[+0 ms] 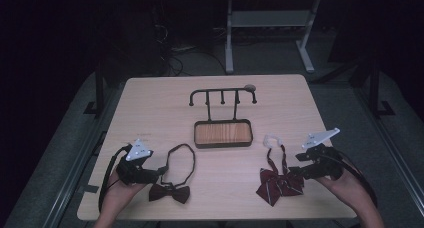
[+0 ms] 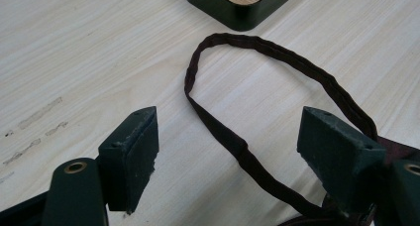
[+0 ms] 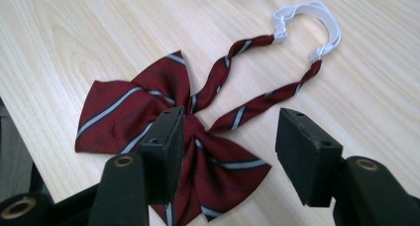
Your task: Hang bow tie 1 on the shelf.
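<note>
the high view alone shows the hook rack (image 1: 222,97) behind both bow ties.

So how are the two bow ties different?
The striped bow tie is red with pale stripes; the plain bow tie is dark with none. The striped one's strap ends in a white elastic piece; the plain one's strap is one dark loop. Both lie flat on the table.
</note>
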`<action>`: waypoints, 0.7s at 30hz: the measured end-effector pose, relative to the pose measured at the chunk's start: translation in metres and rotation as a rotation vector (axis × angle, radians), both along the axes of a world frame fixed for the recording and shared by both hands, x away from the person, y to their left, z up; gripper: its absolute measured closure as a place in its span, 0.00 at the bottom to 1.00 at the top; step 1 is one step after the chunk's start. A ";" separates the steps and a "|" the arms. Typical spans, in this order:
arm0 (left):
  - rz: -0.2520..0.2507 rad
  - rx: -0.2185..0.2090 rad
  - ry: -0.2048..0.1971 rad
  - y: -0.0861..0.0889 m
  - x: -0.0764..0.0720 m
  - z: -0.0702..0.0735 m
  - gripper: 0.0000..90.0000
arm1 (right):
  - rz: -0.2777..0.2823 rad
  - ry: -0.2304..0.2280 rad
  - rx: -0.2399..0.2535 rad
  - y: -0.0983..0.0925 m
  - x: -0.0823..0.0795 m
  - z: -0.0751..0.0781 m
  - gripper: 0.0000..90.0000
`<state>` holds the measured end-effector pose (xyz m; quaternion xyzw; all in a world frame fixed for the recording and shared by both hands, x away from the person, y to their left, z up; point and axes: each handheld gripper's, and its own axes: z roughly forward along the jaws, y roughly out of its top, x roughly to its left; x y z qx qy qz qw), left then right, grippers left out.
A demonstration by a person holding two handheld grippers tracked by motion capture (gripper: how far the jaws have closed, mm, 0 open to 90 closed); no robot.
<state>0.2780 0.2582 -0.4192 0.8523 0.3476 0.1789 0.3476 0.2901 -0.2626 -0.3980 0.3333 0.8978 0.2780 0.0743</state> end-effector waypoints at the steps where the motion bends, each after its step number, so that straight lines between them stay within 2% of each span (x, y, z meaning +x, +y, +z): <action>1: 0.000 -0.001 -0.002 0.000 0.000 0.000 0.27 | 0.001 0.010 -0.002 0.001 0.003 0.000 0.50; 9: -0.006 0.001 -0.002 0.000 0.001 0.000 0.27 | 0.020 0.029 -0.022 0.011 0.023 0.003 0.52; 15: -0.006 -0.002 0.002 0.001 0.001 -0.001 0.27 | 0.033 0.049 -0.070 0.023 0.041 0.005 0.53; 19: -0.008 -0.001 0.004 0.001 0.001 -0.001 0.27 | 0.033 0.062 -0.082 0.028 0.049 0.007 0.53; 21: 0.001 -0.018 0.005 0.000 0.001 -0.001 0.27 | 0.040 0.065 -0.088 0.031 0.054 0.007 0.53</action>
